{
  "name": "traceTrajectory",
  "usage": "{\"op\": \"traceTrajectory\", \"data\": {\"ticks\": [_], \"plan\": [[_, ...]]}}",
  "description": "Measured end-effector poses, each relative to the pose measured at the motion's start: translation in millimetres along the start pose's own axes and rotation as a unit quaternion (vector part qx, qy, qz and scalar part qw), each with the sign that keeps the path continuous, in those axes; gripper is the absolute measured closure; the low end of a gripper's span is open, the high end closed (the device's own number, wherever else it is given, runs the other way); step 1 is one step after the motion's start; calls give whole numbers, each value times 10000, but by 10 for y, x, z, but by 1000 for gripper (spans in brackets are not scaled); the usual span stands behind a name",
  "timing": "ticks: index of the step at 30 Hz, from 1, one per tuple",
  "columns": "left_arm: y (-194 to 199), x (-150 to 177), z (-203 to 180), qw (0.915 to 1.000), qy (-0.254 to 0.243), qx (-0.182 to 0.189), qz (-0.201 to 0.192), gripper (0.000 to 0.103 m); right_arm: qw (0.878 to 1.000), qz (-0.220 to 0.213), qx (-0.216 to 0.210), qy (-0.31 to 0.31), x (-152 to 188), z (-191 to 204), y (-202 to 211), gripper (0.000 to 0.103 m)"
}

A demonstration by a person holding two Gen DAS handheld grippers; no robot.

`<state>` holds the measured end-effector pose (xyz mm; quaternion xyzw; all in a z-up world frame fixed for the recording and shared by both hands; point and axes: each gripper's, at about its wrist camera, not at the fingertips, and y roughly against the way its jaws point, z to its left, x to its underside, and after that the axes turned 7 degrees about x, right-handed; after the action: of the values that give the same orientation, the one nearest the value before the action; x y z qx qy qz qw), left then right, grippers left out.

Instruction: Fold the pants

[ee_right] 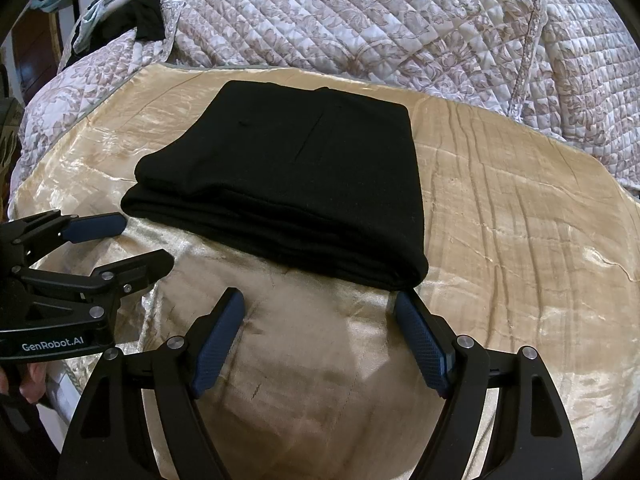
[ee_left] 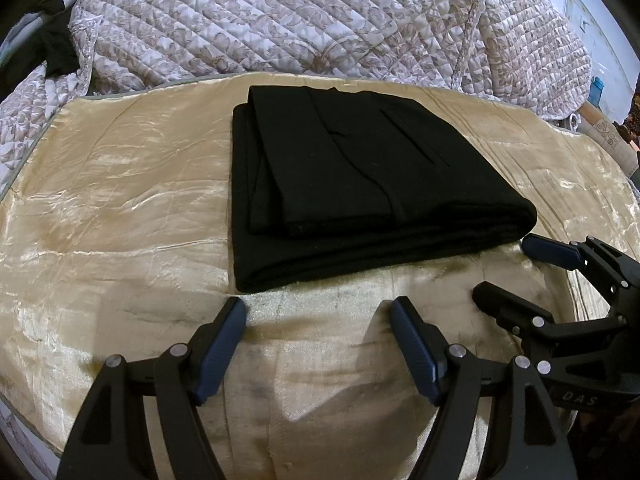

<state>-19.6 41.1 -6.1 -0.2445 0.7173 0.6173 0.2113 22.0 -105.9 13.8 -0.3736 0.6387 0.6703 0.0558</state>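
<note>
Nearest, the left hand-held gripper (ee_left: 318, 312), marked "GenRobot.AI", and the right hand-held gripper (ee_right: 320, 308), marked "DAS", both gape wide with nothing held, over a crinkled gold satin cover (ee_left: 120, 208). Beyond lie the folded black pants (ee_left: 360, 184), then a quilted floral bedspread (ee_left: 280, 28).

Bare gold cloth (ee_right: 520, 200) flanks folded pants (ee_right: 288, 176); quilt (ee_right: 360, 20) heaped behind
</note>
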Motion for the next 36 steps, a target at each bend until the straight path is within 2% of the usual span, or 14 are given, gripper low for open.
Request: {"op": "traceTrajectory", "data": {"ticks": [36], "plan": [[-17, -18, 19, 10000, 27, 3, 83, 25, 10000, 0, -1, 1, -2, 8, 2, 25]]}}
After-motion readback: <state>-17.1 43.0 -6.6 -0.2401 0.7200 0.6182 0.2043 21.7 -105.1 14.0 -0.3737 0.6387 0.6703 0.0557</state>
